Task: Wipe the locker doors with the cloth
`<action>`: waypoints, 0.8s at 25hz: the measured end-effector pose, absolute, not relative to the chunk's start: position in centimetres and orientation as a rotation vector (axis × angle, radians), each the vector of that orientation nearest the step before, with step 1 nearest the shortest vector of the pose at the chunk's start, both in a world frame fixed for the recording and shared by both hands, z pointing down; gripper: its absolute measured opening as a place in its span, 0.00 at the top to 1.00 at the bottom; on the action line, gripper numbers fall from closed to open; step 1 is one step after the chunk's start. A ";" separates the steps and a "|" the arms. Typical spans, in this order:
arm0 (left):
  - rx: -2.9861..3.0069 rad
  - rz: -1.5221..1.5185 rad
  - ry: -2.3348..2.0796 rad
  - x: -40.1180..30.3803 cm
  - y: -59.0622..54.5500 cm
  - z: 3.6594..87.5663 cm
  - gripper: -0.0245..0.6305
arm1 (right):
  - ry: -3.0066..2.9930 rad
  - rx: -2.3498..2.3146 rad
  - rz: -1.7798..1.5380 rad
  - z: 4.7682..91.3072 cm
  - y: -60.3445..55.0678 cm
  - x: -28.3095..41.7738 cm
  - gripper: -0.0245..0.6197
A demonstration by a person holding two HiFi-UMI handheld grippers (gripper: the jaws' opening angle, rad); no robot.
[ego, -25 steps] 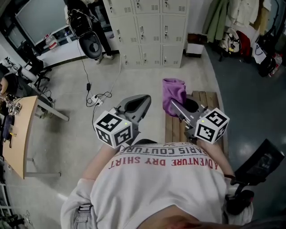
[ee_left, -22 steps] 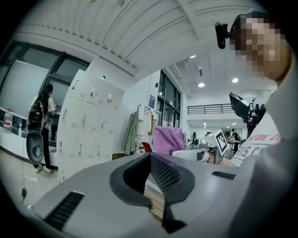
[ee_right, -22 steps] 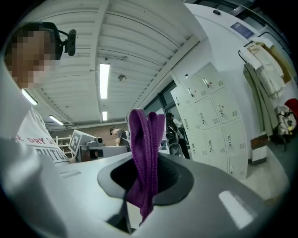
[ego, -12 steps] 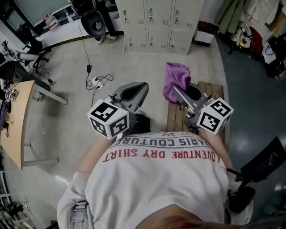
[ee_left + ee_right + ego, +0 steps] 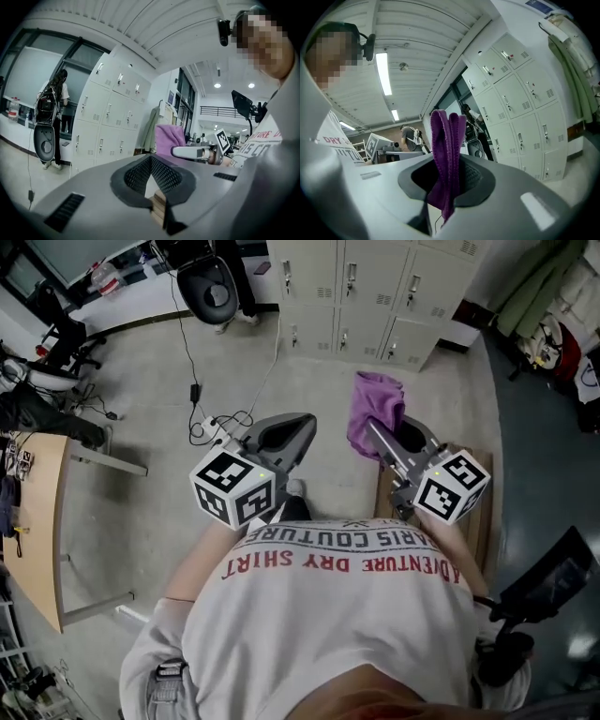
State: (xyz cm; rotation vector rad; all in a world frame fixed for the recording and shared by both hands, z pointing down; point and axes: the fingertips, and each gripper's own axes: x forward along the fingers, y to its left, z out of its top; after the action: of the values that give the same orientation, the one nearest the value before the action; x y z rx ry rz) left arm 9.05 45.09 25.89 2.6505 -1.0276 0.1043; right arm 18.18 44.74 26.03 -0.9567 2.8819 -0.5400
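The step in hand looks like the approach. The locker doors (image 5: 375, 287) stand well apart across the bare floor (image 5: 319, 381), and no wiping has begun. The right tongs (image 5: 373, 430) are clamped on the purple cloth (image 5: 377, 409), which sits bunched between them and pokes out past the tips. The left tongs (image 5: 302, 423) are closed on nothing. The next move, I judge, calls for closing the gap to the lockers and pressing the cloth flat against a door.

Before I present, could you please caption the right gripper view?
Right gripper clamps the folded purple cloth, with beige lockers beyond.
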 end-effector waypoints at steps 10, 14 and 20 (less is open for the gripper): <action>2.662 0.165 -1.052 -6.1 20.5 24.9 0.96 | 2.824 -1.114 -0.500 24.7 20.5 4.8 0.85; 2.666 0.133 -1.009 -7.5 15.4 25.7 0.96 | 2.794 -1.187 -0.477 25.0 15.5 3.3 0.85; 2.664 0.105 -0.978 -7.8 9.1 27.0 0.96 | 2.763 -1.212 -0.440 25.8 9.4 2.5 0.85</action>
State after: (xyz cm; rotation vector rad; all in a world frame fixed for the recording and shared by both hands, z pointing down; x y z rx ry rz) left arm -7.85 9.13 27.01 2.6644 -0.9779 0.1054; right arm 2.46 9.44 25.76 -1.2125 2.7632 -0.4401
